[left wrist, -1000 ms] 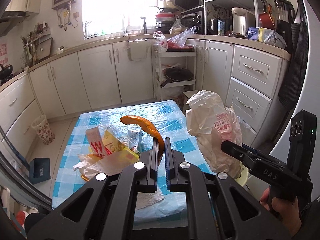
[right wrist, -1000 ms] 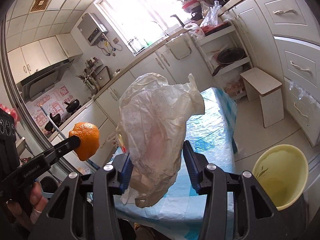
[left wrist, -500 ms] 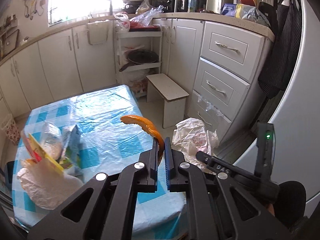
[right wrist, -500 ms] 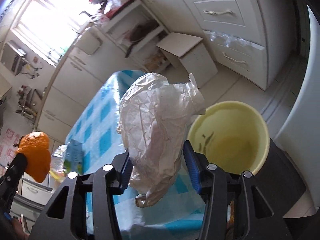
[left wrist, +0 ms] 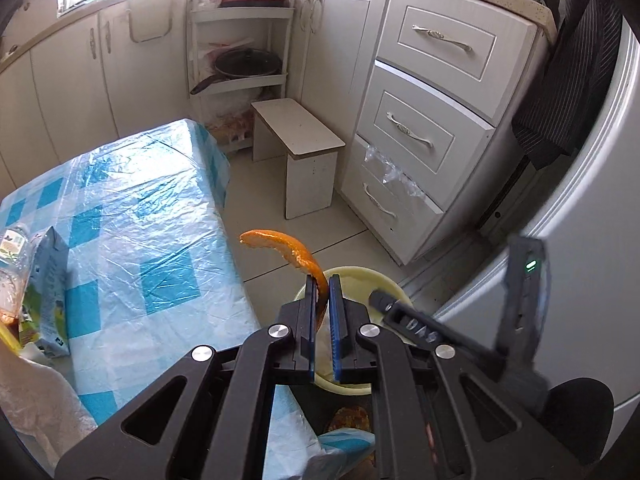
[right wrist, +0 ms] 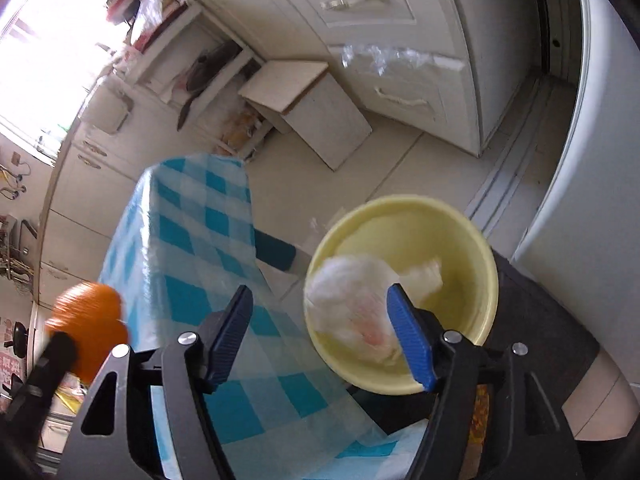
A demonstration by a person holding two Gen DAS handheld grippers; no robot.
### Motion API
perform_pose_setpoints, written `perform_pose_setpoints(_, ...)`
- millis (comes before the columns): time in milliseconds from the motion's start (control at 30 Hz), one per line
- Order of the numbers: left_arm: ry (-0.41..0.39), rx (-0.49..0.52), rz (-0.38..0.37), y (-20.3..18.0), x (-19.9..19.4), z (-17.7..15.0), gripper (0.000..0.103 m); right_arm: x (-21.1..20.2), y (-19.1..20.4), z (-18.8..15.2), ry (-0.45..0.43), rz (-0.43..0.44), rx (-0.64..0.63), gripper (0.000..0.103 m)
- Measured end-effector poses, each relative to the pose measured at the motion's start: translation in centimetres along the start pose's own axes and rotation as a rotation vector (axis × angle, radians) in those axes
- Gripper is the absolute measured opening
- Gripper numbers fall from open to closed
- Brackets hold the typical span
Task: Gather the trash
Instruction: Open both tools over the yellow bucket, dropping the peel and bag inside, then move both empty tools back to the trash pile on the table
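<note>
My left gripper (left wrist: 322,280) is shut on a curled orange peel (left wrist: 288,250), held just above the near rim of a yellow bin (left wrist: 360,274). In the right wrist view the peel (right wrist: 90,320) shows at the left, blurred. My right gripper (right wrist: 320,304) is open above the yellow bin (right wrist: 472,240). A crumpled white plastic bag (right wrist: 352,296) lies free in the bin, just off the right finger. The right gripper also shows in the left wrist view (left wrist: 384,302), over the bin.
The table with a blue checked plastic cover (left wrist: 132,220) stands left of the bin, with a green carton (left wrist: 48,280) and more wrappers at its left edge. A low white stool (left wrist: 298,140), drawer cabinets (left wrist: 420,136) and a fridge (left wrist: 580,220) surround the floor.
My right gripper has opened and the white bag has dropped into the yellow bin. My left gripper has swung right with the peel, from over the table to above the bin.
</note>
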State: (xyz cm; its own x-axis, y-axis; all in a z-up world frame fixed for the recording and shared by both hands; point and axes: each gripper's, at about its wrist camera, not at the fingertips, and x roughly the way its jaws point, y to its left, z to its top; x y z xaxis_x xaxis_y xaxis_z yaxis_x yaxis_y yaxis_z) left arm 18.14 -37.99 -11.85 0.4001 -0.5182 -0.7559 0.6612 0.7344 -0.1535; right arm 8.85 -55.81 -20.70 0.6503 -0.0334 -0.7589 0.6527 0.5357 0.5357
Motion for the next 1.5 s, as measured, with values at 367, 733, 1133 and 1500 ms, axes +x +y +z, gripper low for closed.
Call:
perform_pose_setpoints(367,0.166,0.024,-0.049,-3.7,7.3,-0.7,0.006,-10.5,6.3,7.6,-0.376,0.177,-0.267,0.091)
perform_pose_setpoints(733,0.344,-0.024,0.011,-6.5,14.5,-1.4,0.053,-9.4,6.3,8.3,-0.305,0.282,-0.166,0.091)
perform_pose_setpoints(1133,0.29,0.022,0.058,-5.8,9.9,-1.8,0.073,-10.1,7.5,7.7,-0.316,0.328,-0.177,0.091)
perform_pose_setpoints(1500,0.226,-0.005,0.138,0.2,0.5,-5.4,0.076,-10.2,11.7,5.3,-0.324,0.354,-0.301,0.091)
